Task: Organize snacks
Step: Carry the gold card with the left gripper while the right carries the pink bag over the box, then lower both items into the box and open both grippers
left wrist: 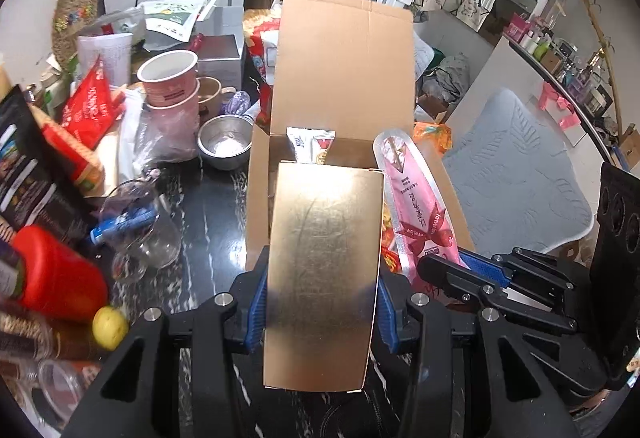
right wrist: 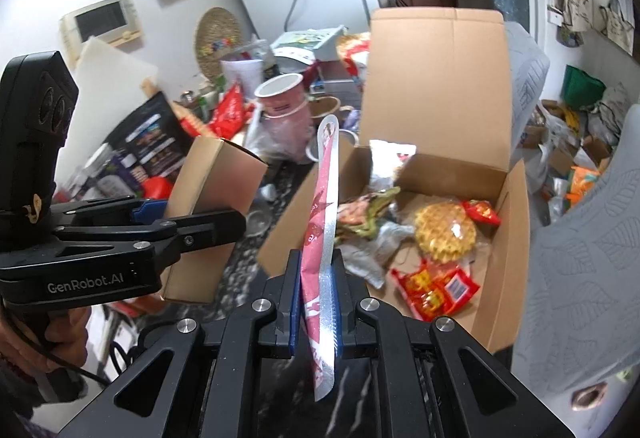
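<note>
My left gripper [left wrist: 320, 302] is shut on a gold box [left wrist: 324, 258], whose flat shiny face fills the middle of the left wrist view; the same gold box [right wrist: 212, 205] shows at the left of the right wrist view. My right gripper [right wrist: 316, 298] is shut on a pink snack pouch [right wrist: 322, 222], held edge-on and upright. That pink pouch [left wrist: 416, 201] also stands beside the gold box. Both hover at the near edge of an open cardboard box [right wrist: 516, 238] that holds several wrapped snacks, among them a waffle pack [right wrist: 444, 234] and red packets [right wrist: 436, 290].
The dark marble table [left wrist: 212, 222] left of the box is crowded: pink cups [left wrist: 170, 81], a steel bowl [left wrist: 224, 141], a glass jug [left wrist: 140, 226], a red bottle [left wrist: 56, 274], a lemon [left wrist: 110, 326] and red bags [left wrist: 90, 97]. A grey cushioned chair [left wrist: 516, 173] stands at the right.
</note>
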`<state>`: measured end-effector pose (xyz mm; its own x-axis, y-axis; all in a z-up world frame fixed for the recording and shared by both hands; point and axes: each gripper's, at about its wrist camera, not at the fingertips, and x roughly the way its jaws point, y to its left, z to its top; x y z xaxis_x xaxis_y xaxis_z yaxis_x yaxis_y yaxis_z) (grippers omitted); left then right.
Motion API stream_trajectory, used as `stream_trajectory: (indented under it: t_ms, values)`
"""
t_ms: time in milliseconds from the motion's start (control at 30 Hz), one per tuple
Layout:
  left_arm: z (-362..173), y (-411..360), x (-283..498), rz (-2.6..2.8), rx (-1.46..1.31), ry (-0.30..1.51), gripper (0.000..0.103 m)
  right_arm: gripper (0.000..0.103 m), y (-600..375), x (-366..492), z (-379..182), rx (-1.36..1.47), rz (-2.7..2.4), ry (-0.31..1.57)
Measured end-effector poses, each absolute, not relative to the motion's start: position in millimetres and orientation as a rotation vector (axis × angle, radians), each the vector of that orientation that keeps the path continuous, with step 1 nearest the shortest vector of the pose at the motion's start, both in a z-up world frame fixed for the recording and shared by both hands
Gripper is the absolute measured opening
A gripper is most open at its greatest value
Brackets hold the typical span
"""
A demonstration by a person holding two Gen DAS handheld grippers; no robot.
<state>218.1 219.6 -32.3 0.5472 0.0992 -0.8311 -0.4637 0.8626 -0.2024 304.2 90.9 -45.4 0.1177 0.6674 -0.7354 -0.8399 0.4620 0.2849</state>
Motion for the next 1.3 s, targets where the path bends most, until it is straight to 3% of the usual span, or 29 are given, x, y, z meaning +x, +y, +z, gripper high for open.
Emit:
stream_trajectory:
  t_ms: [767, 1300]
  values:
    - [-94, 244, 350, 0.289, -0.371, 0.996, 0.044, 0.012, 126, 423, -124, -0.212, 0.984, 1.079]
    - [-141, 251, 380, 0.281, -0.350, 1.139, 0.044, 0.013, 140, 441, -163, -0.265, 0.927, 1.207]
